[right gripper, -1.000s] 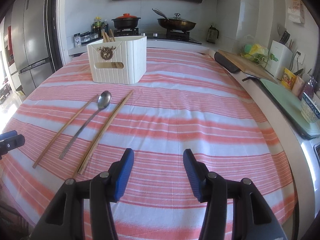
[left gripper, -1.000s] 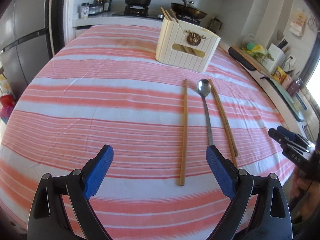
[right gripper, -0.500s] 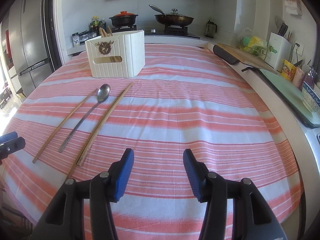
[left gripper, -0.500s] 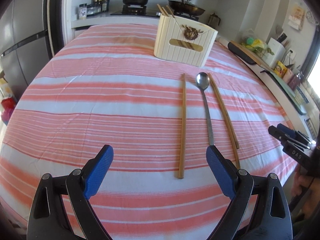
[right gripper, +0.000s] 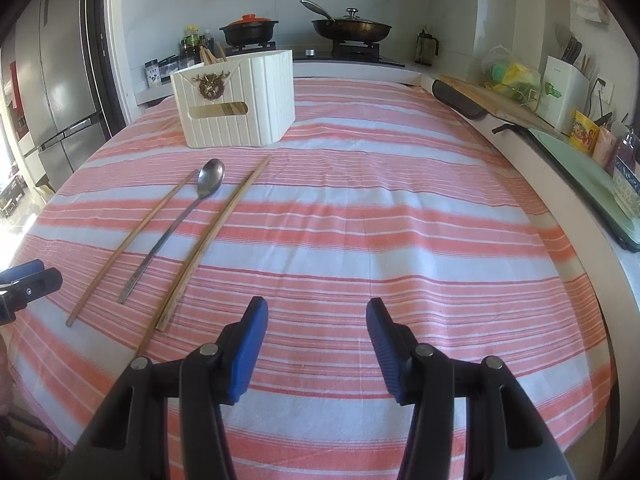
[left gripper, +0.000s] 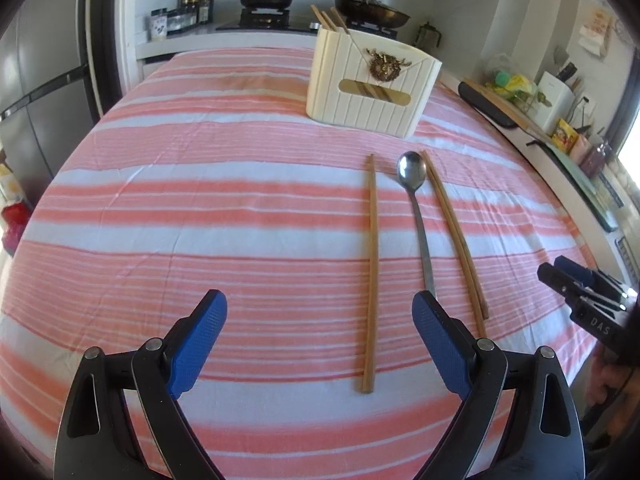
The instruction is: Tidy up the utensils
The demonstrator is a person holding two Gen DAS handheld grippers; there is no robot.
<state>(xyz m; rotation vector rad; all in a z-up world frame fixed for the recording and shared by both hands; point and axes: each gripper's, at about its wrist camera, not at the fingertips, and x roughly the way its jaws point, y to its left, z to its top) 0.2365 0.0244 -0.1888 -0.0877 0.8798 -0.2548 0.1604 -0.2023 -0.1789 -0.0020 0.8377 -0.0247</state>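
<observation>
You are holding both grippers above the striped tablecloth (right gripper: 360,216) with nothing in either. The left gripper (left gripper: 320,328) has its fingers spread wide, and the right gripper (right gripper: 316,332) has its blue pads apart over bare cloth.

The utensils are lying side by side in front of the cream utensil holder (left gripper: 372,84): a single wooden chopstick (left gripper: 372,264), a long-handled metal spoon (left gripper: 416,208) just beside it, and a pair of chopsticks (left gripper: 456,232) on the spoon's far side. The holder is standing well beyond their tips, already carrying some chopsticks upright.

What could go wrong, as I judge it:
- The spoon handle is running right up to your left gripper's right pad, so a careless descent could be nudging it sideways into the chopsticks.
- The paired chopsticks are touching along their length; pinching one may be dragging or rolling the other.
- Thin sticks lying flat on soft cloth may be slipping out of the pads or bunching the fabric.
- Pushing a utensil in off-centre could be tipping the light holder.

Around you, the stove with a red-lidded pot (right gripper: 250,28) and a frying pan (right gripper: 352,28) is sitting behind, and a cutting board (right gripper: 492,100) to the right; nothing is blocking the path to the holder.
</observation>
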